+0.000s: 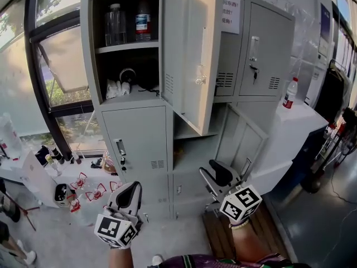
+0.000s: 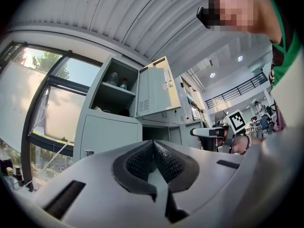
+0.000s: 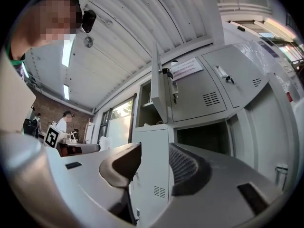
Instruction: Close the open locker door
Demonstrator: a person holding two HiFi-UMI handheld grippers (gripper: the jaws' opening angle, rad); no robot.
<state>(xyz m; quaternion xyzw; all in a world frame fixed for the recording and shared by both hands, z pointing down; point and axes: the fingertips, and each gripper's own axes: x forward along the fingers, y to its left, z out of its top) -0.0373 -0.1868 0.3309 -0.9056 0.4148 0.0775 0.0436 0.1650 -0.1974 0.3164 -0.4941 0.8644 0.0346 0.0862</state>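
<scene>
Three bottles showed: a clear bottle [image 1: 115, 24] and a labelled bottle [image 1: 143, 20] on the top shelf [image 1: 125, 47], a red-capped bottle [image 1: 289, 92] on the desk [image 1: 298, 116]. Two locker doors stood open — the upper door [image 1: 189, 54] and the lower door [image 1: 241, 141].

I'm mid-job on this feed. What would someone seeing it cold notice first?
The grey locker door standing wide open at top centre of the head view, baring a compartment with two bottles on its upper shelf. Below, both grippers hang clear of it: the left gripper shut, the right gripper open and empty.
</scene>
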